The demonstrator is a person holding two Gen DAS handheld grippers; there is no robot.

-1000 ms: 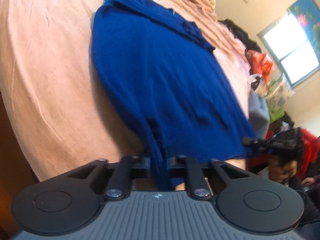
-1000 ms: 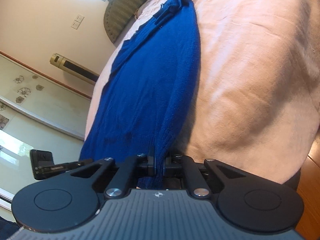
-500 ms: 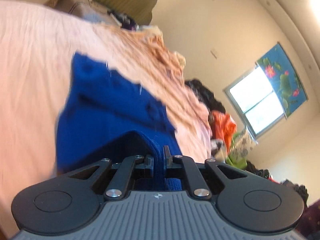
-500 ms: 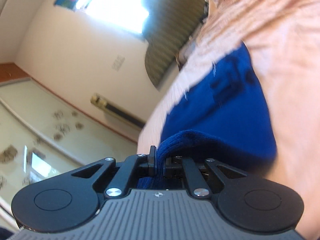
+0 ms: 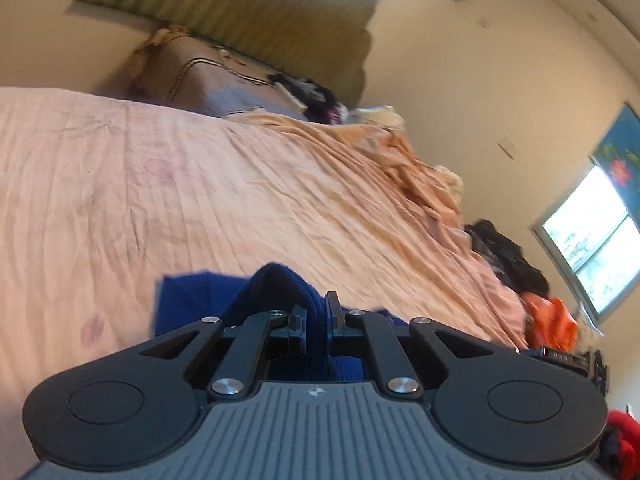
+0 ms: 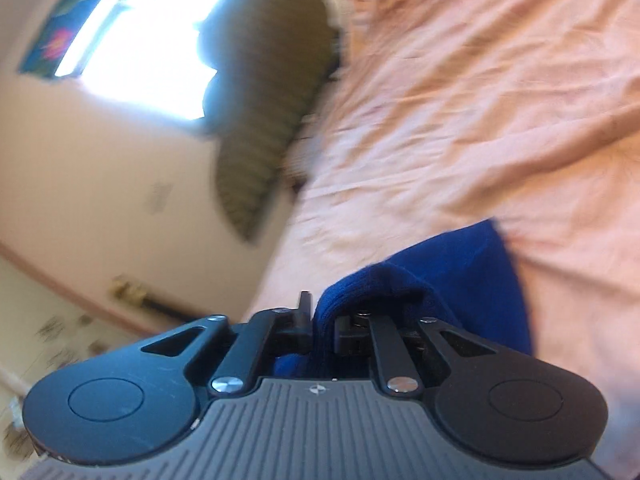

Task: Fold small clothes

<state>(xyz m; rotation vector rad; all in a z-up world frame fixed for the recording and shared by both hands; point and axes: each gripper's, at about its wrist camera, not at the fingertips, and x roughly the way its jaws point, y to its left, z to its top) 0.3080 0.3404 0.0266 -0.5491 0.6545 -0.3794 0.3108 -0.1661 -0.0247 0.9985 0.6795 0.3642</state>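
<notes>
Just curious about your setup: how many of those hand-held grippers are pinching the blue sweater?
2. The left hand-held gripper is shut on a fold of the blue sweater, and the right hand-held gripper clamps another fold.

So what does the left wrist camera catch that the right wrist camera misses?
Only the left wrist view shows the orange item, dark clothes along the bed's far edge, and a pillow. Only the right wrist view shows the wall switch. Both show the blue sweater pinched by the left gripper and right gripper, on the peach bedspread.
</notes>
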